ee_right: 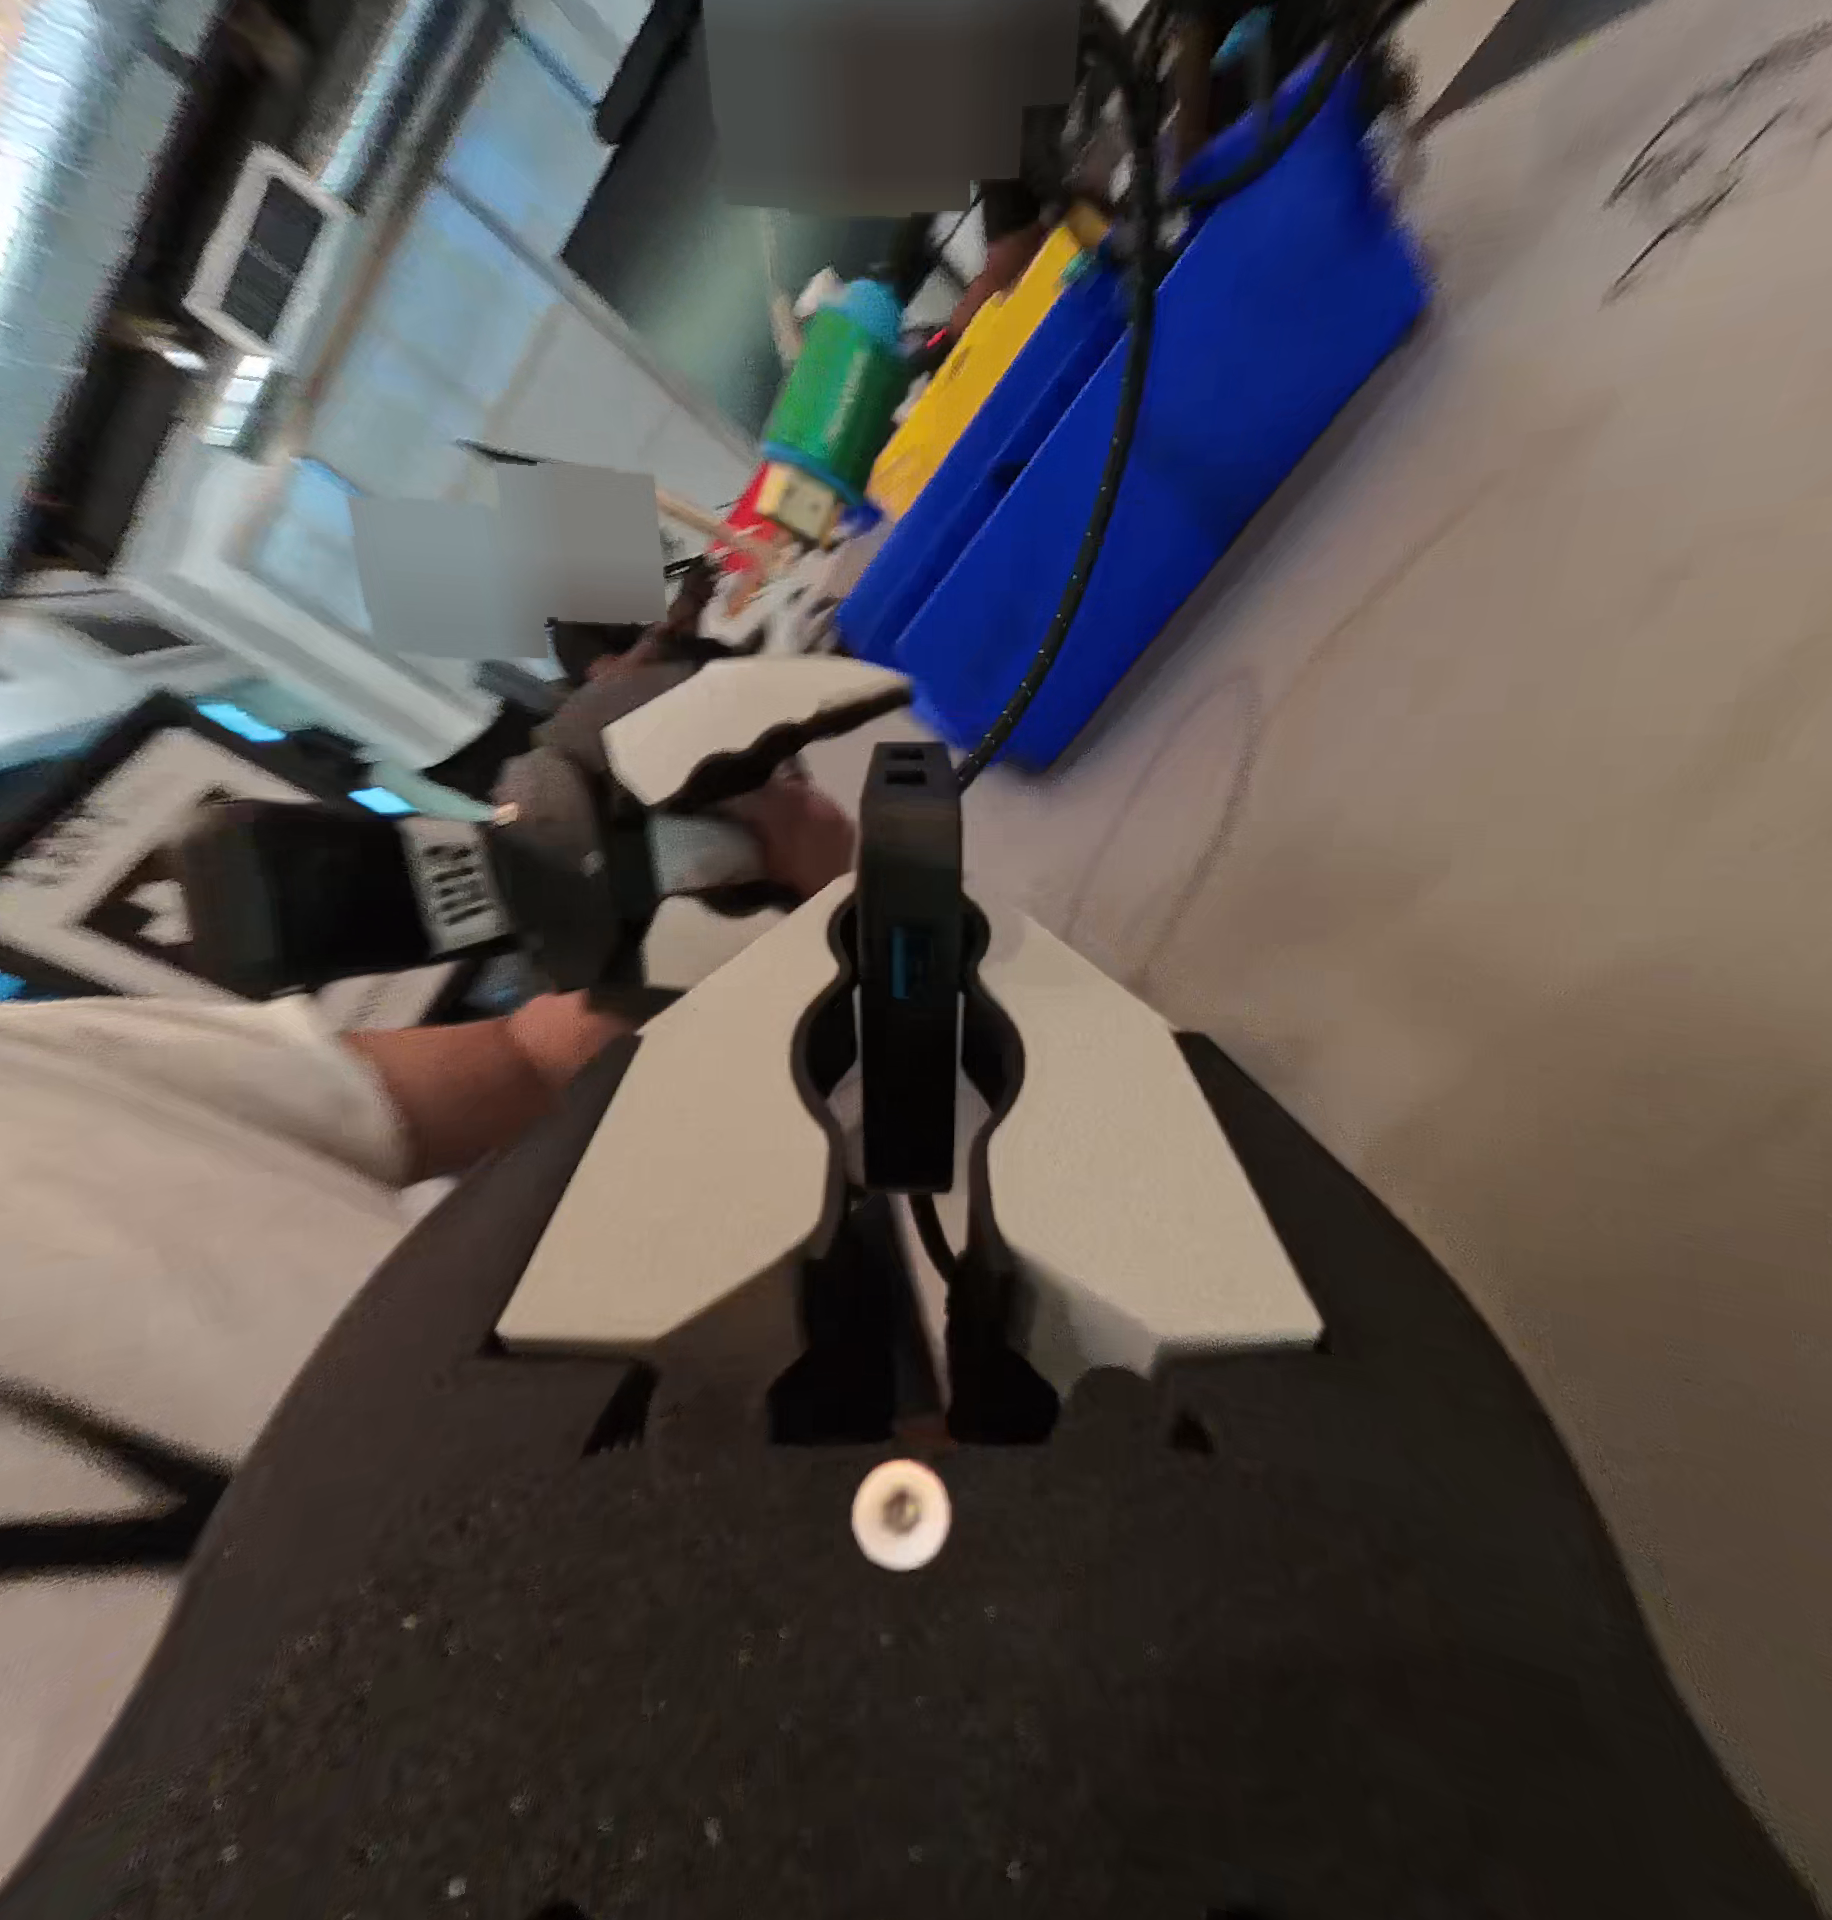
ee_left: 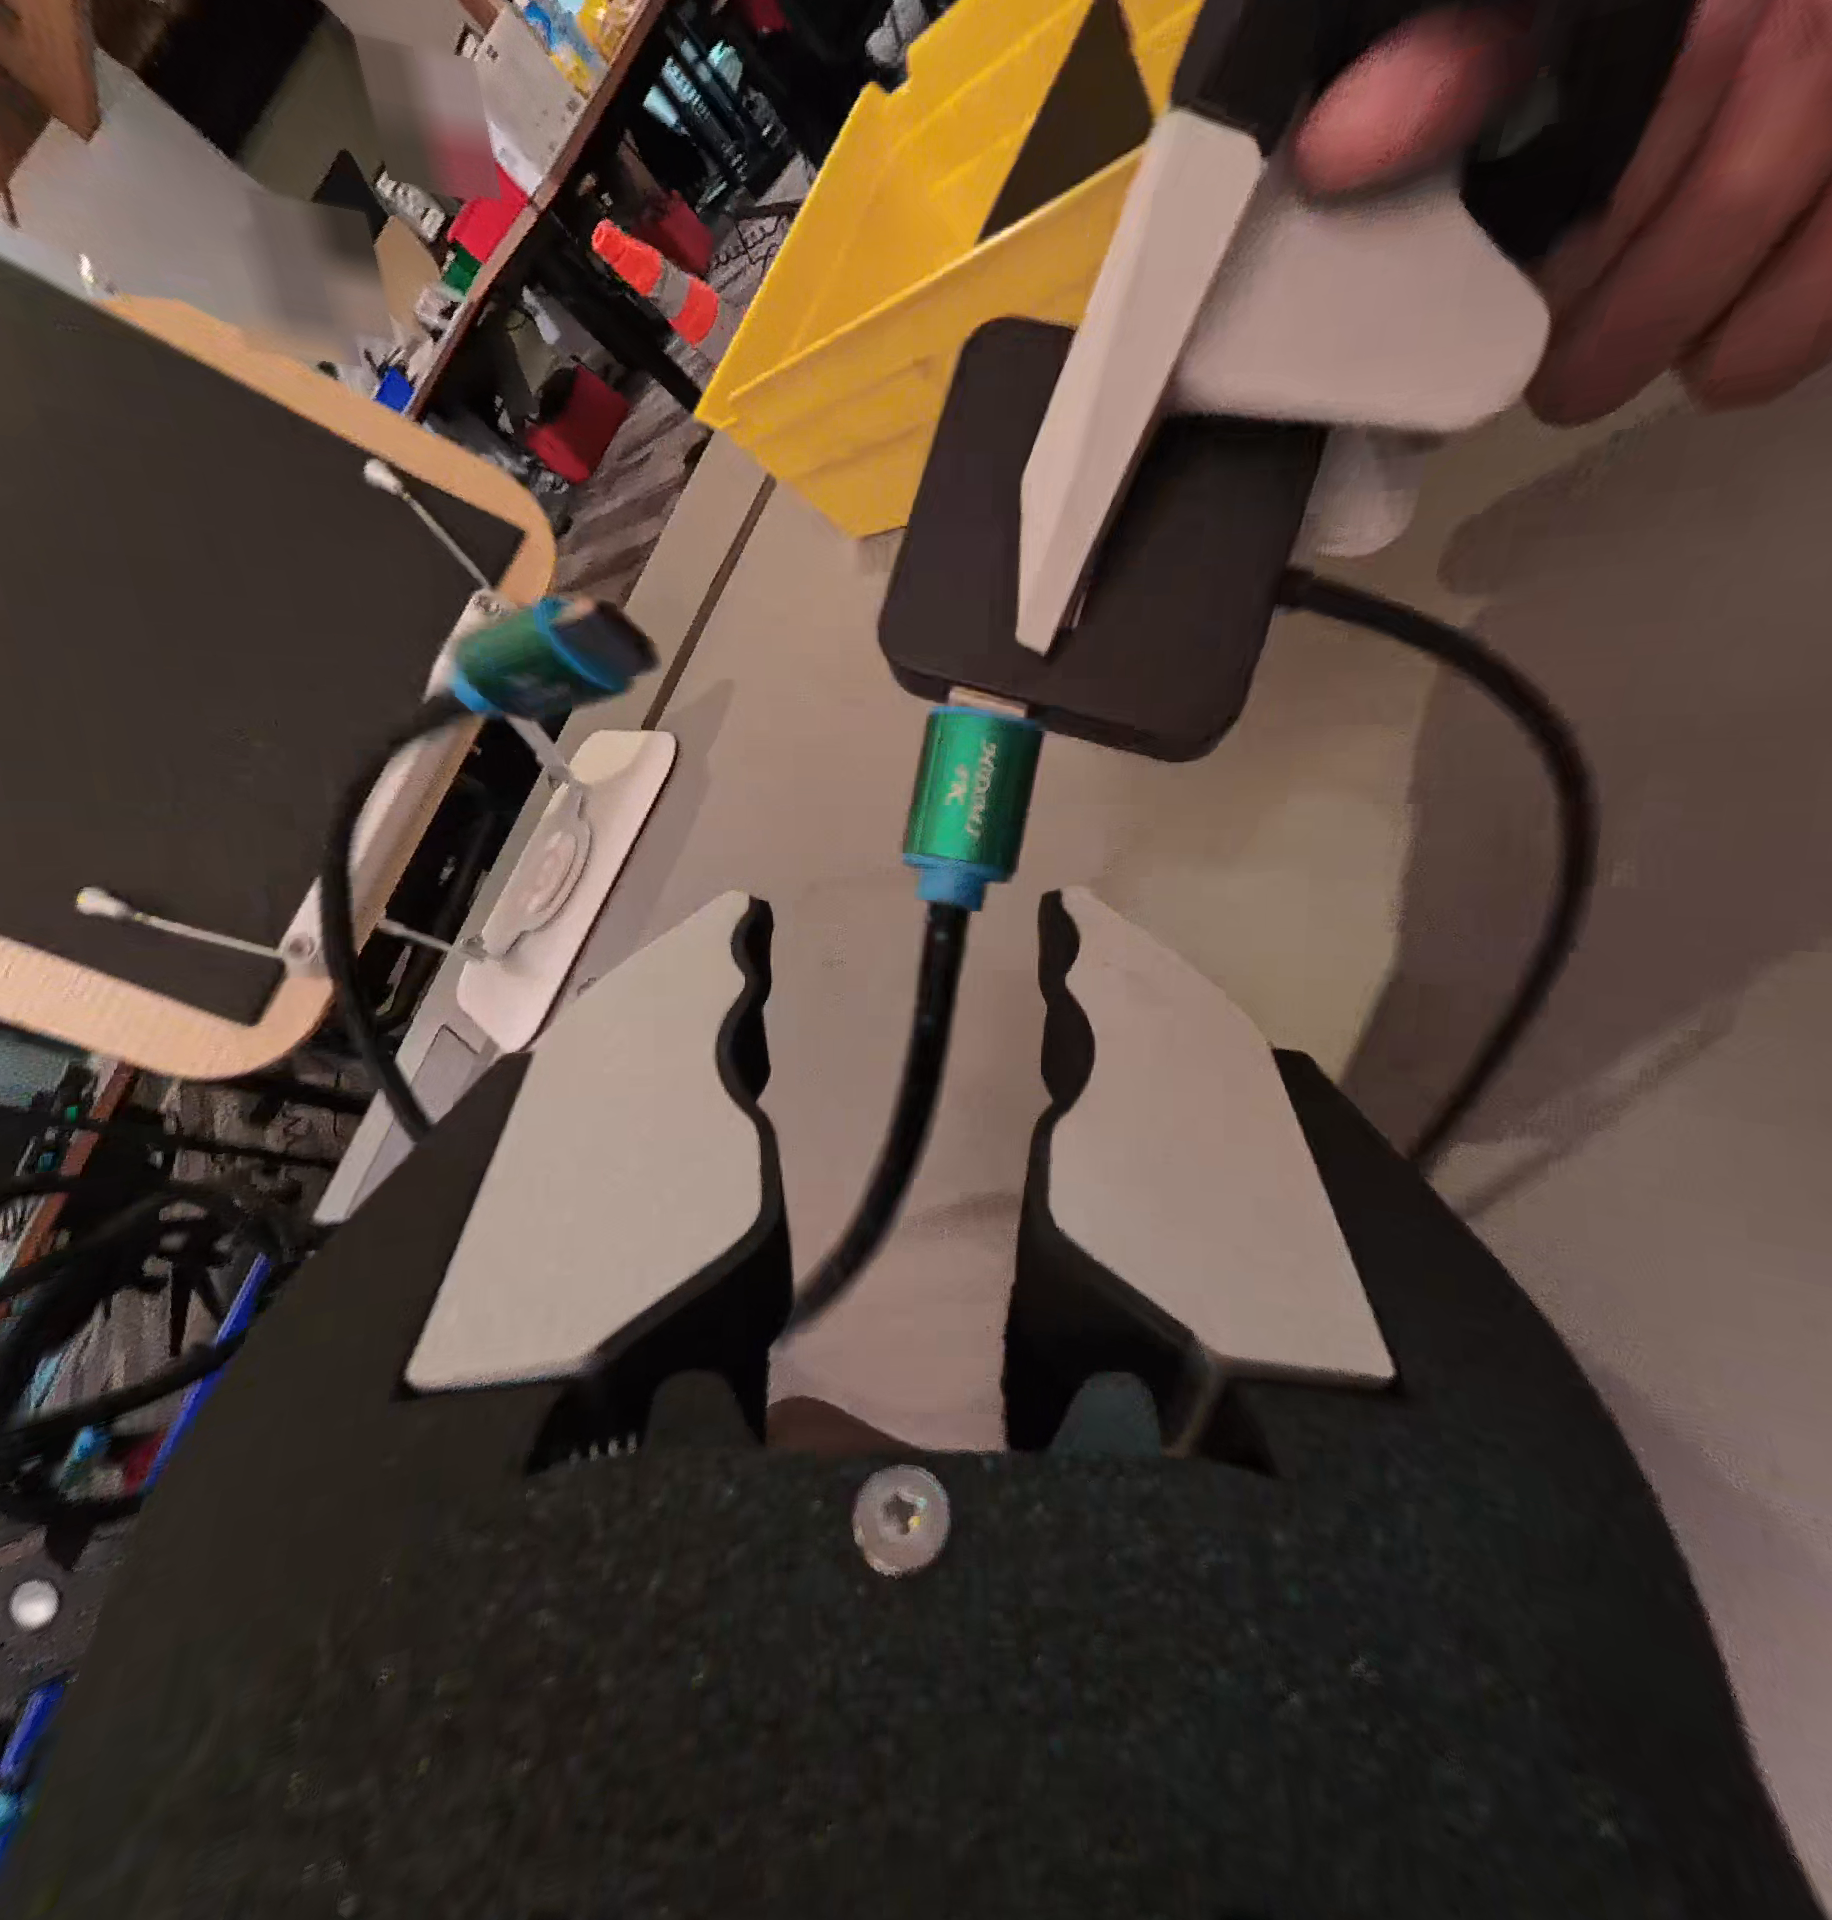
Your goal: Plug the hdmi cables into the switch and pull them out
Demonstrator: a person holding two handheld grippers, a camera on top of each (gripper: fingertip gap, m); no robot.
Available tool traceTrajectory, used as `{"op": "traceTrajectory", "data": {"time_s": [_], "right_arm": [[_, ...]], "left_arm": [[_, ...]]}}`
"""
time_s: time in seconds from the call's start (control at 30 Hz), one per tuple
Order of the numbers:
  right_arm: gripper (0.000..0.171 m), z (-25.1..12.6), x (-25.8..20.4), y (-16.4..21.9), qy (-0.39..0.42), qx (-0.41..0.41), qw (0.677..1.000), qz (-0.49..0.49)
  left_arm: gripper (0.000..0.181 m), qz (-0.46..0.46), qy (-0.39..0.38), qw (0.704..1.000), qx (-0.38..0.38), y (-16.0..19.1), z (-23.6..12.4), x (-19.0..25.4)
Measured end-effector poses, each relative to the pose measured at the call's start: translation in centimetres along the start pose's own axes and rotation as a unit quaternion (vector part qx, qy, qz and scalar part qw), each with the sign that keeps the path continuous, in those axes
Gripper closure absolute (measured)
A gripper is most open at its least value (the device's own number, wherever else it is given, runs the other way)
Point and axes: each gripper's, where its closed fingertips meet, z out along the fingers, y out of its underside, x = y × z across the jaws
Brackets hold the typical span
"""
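Note:
A black switch [ee_left: 1099, 540] is held above the table, and my right gripper [ee_right: 907, 920] is shut on it, one white finger [ee_left: 1120, 395] lying across its top. In the right wrist view the switch [ee_right: 907, 997] stands edge-on between the jaws. A green HDMI plug [ee_left: 969, 790] sits in the switch's near edge, a sliver of its metal tip showing. My left gripper [ee_left: 901, 914] is open just behind that plug, and its black cable [ee_left: 922, 1091] runs untouched between the fingers. A second green plug [ee_left: 548, 655] hangs free at the left.
A yellow bin [ee_left: 922, 291] stands behind the switch and blue bins [ee_right: 1151, 468] stand along the table. Another black cable [ee_left: 1535, 831] loops from the switch's right side. A black board with a tan rim [ee_left: 164, 623] fills the left. The table edge [ee_left: 683, 623] drops off at the left. Tip to tip, the grippers are about 4 centimetres apart.

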Motion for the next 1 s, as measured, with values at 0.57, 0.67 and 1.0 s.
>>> {"op": "traceTrajectory", "data": {"time_s": [0.57,0.67,1.0], "right_arm": [[0.117,0.9,1.2,-1.3,0.098,0.01,0.984,-0.149],[0.103,0.6,1.2,-1.9,0.223,0.007,0.93,-0.291],[0.101,1.7,5.6,0.3,0.368,-0.033,0.868,-0.333]], "left_arm": [[0.16,-0.179,0.118,0.975,-0.061,3.0,1.2,1.0],[0.159,-0.261,0.131,0.952,-0.085,4.0,1.8,0.8],[0.16,-0.292,0.148,0.938,-0.111,4.1,2.6,2.5]]}}
